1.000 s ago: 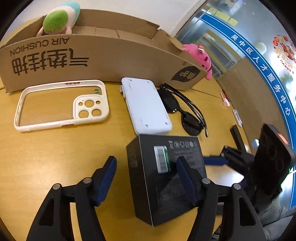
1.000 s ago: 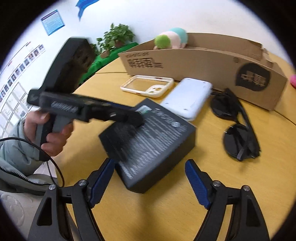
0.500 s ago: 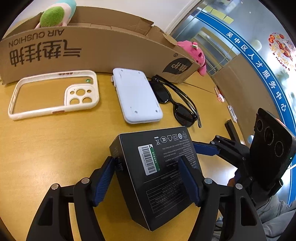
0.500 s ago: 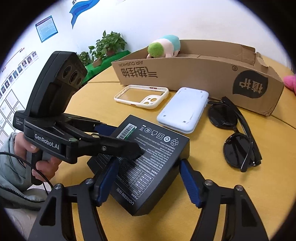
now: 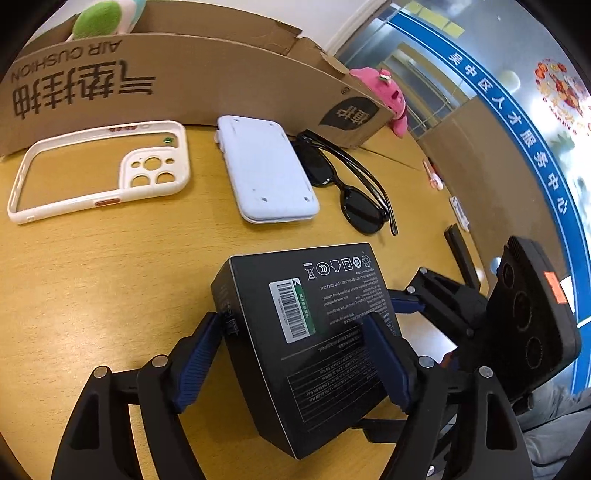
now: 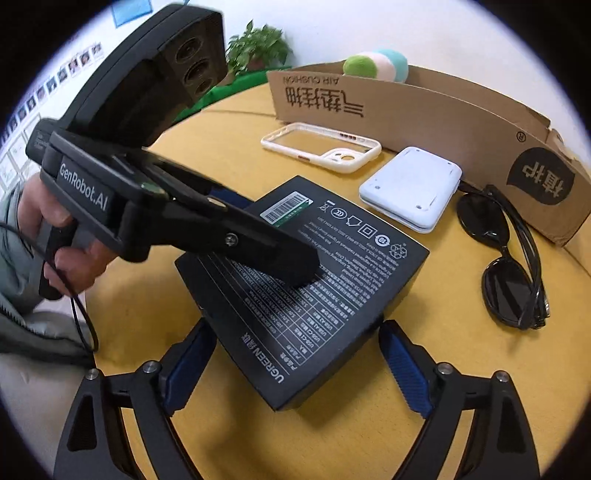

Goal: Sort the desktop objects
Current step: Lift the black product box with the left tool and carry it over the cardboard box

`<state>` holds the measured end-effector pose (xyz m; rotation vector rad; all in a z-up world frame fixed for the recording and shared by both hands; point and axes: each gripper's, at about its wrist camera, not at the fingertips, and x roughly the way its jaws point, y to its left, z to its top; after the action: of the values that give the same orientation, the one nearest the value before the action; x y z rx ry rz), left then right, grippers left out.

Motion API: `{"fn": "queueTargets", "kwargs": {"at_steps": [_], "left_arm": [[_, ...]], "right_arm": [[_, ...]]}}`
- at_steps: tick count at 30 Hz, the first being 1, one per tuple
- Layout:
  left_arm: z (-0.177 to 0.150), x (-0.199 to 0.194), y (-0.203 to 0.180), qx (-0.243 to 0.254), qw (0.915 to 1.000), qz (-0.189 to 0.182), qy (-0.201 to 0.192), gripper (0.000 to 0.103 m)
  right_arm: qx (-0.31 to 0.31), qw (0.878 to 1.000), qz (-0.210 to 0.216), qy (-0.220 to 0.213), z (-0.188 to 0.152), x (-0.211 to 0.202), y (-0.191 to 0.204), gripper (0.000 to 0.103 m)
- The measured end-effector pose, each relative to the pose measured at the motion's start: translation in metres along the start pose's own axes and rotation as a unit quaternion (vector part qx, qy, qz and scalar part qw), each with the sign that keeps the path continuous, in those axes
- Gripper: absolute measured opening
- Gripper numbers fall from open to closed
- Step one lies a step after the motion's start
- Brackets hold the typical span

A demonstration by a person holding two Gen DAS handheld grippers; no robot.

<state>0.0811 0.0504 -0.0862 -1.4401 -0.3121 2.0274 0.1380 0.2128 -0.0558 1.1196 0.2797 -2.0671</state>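
Black cardboard all the way: the black box (image 5: 314, 332) everyone's sorting lies flat on the yellow wooden table (image 5: 92, 277), label side up with a barcode sticker, sitting lower centre in both wrist views.

Left gripper (image 5: 293, 321) is spread wide. Its jaws have just been opening, and the box's near corner sits between them. One blue pad is right at the box's left corner, while the other finger hangs over the printed top face. Whether that left pad actually touches is hard to tell. In the right wrist view, a hand (image 6: 62, 236) holds this tool at the left edge of the frame.

Right gripper (image 6: 297, 328) is wide as well, and its jaws have also just been opening. The box's other near corner pokes in between the two blue pads, which sit just beside its edges and don't seem to press on it.

Further up the left view there's a white phone case (image 5: 99, 170) at the left, a white slab-shaped gadget (image 5: 266, 177) in the middle and black sunglasses (image 5: 351, 192) just to its right. All of them are lined up in front of a long brown carton (image 5: 184, 81). A green plush (image 5: 98, 20) peeks over it top left, and a pink plush (image 5: 384, 92) sits at its right end.
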Motion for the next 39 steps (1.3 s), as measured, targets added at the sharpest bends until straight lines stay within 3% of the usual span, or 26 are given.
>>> {"fn": "queueTargets", "kwargs": {"at_steps": [4, 10, 18, 25, 32, 36, 39], "left_arm": [[-0.001, -0.009, -0.002, -0.002, 0.9997, 0.019, -0.016, 0.075], [0.012, -0.044, -0.017, 0.018, 0.9976, 0.020, -0.064, 0.073], [0.068, -0.109, -0.043, 0.076, 0.9854, 0.039, -0.147, 0.072], [0.145, -0.185, -0.074, 0.140, 0.9584, 0.061, -0.241, 0.072], [0.197, -0.262, -0.102, 0.191, 0.9231, 0.058, -0.329, 0.072], [0.222, -0.289, -0.114, 0.217, 0.9018, 0.080, -0.365, 0.072], [0.242, -0.298, -0.113, 0.219, 0.8958, 0.085, -0.378, 0.072]], "right_arm": [[0.000, 1.000, -0.022, -0.012, 0.001, -0.001, 0.005, 0.085], [-0.011, 0.997, -0.045, -0.066, 0.015, -0.025, 0.010, 0.084], [-0.054, 0.987, -0.075, -0.133, 0.080, -0.068, 0.003, 0.084], [-0.102, 0.968, -0.112, -0.201, 0.170, -0.122, -0.011, 0.084], [-0.148, 0.937, -0.147, -0.278, 0.246, -0.192, -0.008, 0.084], [-0.175, 0.922, -0.161, -0.305, 0.281, -0.216, -0.010, 0.084], [-0.185, 0.918, -0.162, -0.310, 0.305, -0.221, -0.018, 0.084]]}}
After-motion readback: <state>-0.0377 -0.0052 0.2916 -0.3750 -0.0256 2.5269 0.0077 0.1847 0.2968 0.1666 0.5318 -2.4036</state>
